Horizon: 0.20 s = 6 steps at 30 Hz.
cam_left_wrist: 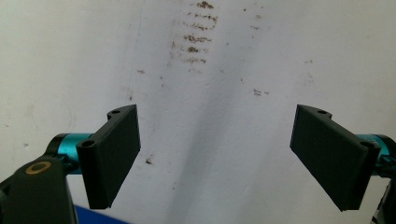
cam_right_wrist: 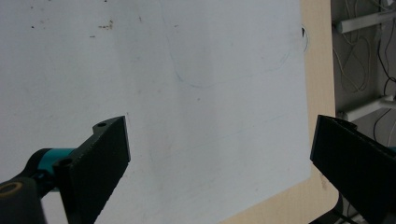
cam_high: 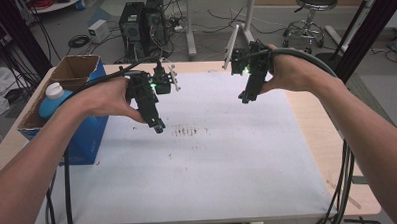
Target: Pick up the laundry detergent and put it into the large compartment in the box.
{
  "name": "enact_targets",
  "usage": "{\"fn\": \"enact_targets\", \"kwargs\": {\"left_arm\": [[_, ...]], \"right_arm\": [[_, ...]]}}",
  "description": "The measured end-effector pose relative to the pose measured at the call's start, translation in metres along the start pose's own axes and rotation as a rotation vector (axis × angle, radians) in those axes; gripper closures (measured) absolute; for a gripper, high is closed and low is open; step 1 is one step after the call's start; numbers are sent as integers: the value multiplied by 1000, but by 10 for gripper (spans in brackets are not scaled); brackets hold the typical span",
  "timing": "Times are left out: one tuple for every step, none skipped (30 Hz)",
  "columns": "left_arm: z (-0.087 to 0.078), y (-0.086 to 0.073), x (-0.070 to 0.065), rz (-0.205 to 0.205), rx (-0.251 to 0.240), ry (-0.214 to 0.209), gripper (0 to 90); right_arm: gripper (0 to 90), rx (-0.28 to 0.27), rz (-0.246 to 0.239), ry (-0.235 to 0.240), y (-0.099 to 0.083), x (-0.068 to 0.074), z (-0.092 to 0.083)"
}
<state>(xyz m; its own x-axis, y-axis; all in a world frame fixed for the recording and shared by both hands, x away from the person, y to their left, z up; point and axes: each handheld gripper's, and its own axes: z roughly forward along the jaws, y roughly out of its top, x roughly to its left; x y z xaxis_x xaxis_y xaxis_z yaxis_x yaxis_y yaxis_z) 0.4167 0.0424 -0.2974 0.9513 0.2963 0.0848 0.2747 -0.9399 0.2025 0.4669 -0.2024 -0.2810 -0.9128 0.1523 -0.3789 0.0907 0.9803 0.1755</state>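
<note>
1. I held my left tool (cam_high: 158, 127) above the white cloth mat (cam_high: 189, 182) that covered the pale wooden counter (cam_high: 312, 118), its jaws spread wide with nothing between them; in the left gripper view (cam_left_wrist: 215, 154) only bare mat lay in the gap.

2. I held my right tool (cam_high: 244, 98) at about the same height, toward the far right of the mat, and it was likewise spread and empty. In the right gripper view (cam_right_wrist: 219, 158) the mat's edge and a strip of bare counter (cam_right_wrist: 320, 70) lay beneath it.

3. Neither tool touched the mat. I judged this a ready pose: both raised and apart, so that either could descend without fouling the other or its trailing cable.

4. The patch of brown smudges (cam_high: 188, 130) sat near the middle of the mat, just beside my left tool's tip and between the two tools. The left gripper view showed the same marks (cam_left_wrist: 196, 37) ahead of the jaws.

5. An open cardboard box with blue sides (cam_high: 82, 131) stood at the counter's left edge, near my left forearm, and held a blue bottle with a white cap (cam_high: 53, 99). I judged it was kept there to stay within the left tool's reach while leaving the mat free.

6. Nothing had yet been grasped; the work appeared to be at its start.
</note>
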Motion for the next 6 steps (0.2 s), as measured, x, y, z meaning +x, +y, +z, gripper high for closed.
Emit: {"fn": "enact_targets", "kwargs": {"left_arm": [[0, 0, 0, -1, 1, 1, 161], [-1, 0, 0, 0, 4, -1, 161], [0, 0, 0, 0, 3, 1, 161], [-1, 0, 0, 2, 5, 3, 161], [-1, 0, 0, 2, 5, 3, 161], [-1, -1, 0, 3, 6, 4, 161]], "right_arm": [[39, 1, 0, 1, 0, 0, 0], [39, 1, 0, 1, 0, 0, 0], [39, -1, 2, 1, 0, 1, 0], [39, -5, 3, 3, 0, 1, 1], [39, -5, 3, 3, 0, 1, 1], [39, -4, 3, 4, 1, 1, 1]]}}
